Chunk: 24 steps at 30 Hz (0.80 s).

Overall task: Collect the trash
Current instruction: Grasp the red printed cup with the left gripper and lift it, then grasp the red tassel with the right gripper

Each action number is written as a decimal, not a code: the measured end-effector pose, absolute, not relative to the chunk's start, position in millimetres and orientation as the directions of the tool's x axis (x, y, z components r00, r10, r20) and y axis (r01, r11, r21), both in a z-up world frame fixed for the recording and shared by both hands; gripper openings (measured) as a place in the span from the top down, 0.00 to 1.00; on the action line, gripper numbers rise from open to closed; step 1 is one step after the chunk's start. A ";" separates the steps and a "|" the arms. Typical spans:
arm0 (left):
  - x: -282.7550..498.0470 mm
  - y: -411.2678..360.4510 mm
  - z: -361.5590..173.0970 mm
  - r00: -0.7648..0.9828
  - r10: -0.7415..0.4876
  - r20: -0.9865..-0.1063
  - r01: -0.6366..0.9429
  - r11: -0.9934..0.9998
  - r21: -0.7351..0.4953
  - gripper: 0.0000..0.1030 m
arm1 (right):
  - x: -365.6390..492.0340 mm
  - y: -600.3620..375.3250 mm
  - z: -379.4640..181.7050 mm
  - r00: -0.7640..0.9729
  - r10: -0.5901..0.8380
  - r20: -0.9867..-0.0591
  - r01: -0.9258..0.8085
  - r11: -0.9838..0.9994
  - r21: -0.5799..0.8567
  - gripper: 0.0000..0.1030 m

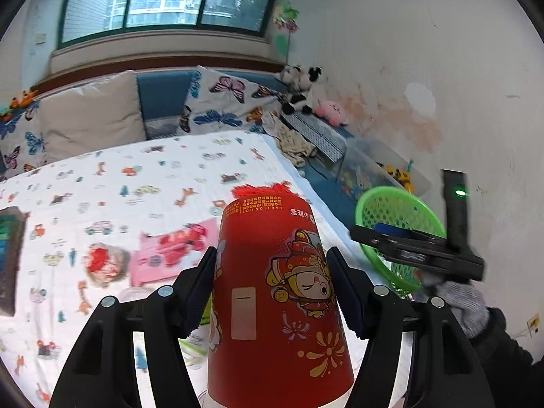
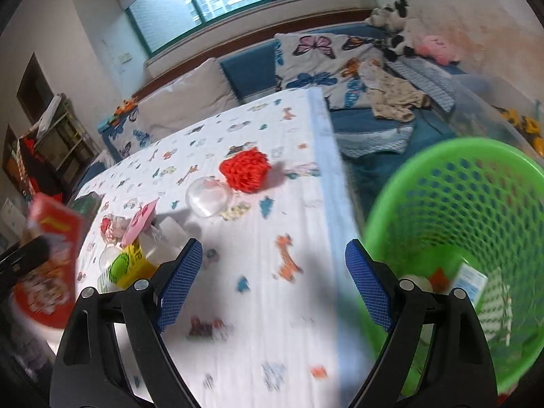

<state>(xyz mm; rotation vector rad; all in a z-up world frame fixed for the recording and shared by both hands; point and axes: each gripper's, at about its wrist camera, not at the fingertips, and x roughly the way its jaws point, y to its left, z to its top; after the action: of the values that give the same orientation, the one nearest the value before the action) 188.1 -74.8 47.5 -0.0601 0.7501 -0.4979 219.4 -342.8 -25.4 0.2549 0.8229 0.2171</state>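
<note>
My left gripper (image 1: 272, 272) is shut on a red paper cup (image 1: 275, 292) with a cartoon print, held upside down above the table; the cup also shows at the left edge of the right wrist view (image 2: 51, 261). My right gripper (image 2: 273, 278) is open and empty, over the table's right edge beside a green mesh basket (image 2: 452, 204). The basket holds a small carton (image 2: 471, 282) and other scraps; it also shows in the left wrist view (image 1: 397, 214). On the table lie a red knitted ball (image 2: 245, 169), a clear plastic lid (image 2: 208, 196) and a pink wrapper (image 2: 140, 221).
The table (image 2: 272, 323) has a white cartoon-print cloth. A yellow-green pack (image 2: 127, 265) and a crumpled red-white wrapper (image 1: 103, 261) lie at its left. Behind are a blue sofa with butterfly cushions (image 1: 224, 102), plush toys (image 1: 302, 85) and a clear toy bin (image 1: 380, 173).
</note>
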 end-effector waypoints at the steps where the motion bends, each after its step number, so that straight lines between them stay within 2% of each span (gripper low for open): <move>1: 187.6 -69.1 49.3 0.627 -0.453 -0.634 0.405 0.885 -0.231 0.39 | 226.8 -339.0 -26.4 0.658 0.289 -0.695 -0.094 0.948 0.305 0.17; 20: 182.6 -34.8 47.8 0.641 -0.457 -0.616 0.383 0.886 -0.259 0.39 | 345.8 -302.8 -68.6 0.595 0.325 -0.735 -0.056 0.929 0.366 0.23; 24: 182.8 -35.4 47.0 0.642 -0.455 -0.617 0.380 0.888 -0.259 0.39 | 355.4 -300.7 -79.4 0.573 0.329 -0.751 -0.044 0.927 0.372 0.30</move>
<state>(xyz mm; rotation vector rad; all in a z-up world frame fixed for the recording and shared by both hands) 182.8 -35.4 47.0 -0.1088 0.7326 -0.4772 355.4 -300.7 -79.4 0.3301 0.9397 0.2232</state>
